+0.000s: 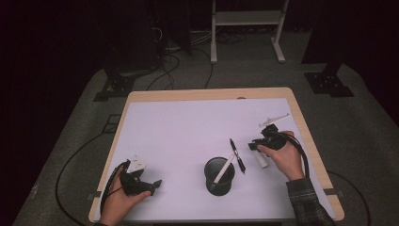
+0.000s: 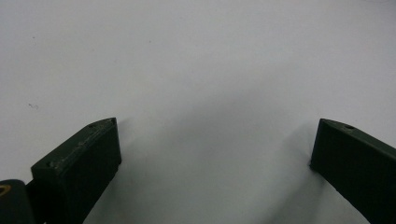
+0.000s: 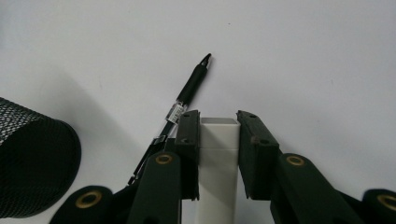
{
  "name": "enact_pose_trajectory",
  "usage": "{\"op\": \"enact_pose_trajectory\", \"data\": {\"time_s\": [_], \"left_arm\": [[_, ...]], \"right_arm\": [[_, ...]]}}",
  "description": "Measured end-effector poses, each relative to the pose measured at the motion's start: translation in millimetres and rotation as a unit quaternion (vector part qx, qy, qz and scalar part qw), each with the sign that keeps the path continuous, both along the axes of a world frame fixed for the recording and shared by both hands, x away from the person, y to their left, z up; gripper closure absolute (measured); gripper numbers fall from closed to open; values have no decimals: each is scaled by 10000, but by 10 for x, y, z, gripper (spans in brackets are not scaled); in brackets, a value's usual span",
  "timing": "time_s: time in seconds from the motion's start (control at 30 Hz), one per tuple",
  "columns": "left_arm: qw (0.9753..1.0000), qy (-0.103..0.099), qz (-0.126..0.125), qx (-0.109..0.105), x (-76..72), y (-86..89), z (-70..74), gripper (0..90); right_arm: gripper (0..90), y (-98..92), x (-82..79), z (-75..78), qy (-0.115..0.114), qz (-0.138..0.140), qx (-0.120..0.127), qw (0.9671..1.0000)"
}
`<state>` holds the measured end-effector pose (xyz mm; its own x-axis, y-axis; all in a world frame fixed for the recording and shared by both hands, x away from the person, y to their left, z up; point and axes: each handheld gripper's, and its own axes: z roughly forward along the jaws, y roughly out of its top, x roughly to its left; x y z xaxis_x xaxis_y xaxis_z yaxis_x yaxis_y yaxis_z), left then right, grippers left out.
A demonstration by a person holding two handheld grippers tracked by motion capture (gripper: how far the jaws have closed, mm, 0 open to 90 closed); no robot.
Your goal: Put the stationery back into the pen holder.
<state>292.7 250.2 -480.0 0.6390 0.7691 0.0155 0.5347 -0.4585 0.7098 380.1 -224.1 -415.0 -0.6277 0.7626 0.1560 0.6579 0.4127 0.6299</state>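
The right tool [image 3: 218,120] is clenched on a white, square-ended marker [image 3: 217,161], which lies on the white desk [image 1: 188,127] at the right, just right of a black ballpoint pen [image 1: 237,156]. Left of that pen stands a round black mesh pen cup [image 1: 219,176] with another white pen [image 1: 222,173] leaning in it. The left tool [image 2: 212,144] rests released at the near left corner, jaws wide apart over bare desk.

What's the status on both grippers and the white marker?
Left gripper open, on bare table. Right gripper shut on white marker. Mesh cup already holds one white pen. Black pen lies beside the jaws, between marker and cup.
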Motion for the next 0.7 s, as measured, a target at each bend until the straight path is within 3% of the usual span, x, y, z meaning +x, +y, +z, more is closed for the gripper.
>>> {"op": "enact_pose_trajectory", "data": {"time_s": [0.7], "left_arm": [[10000,-2,9,-18,1,-2,-2,8]], "right_arm": [[703,-60,-163,234,-286,168,501,9982]]}}
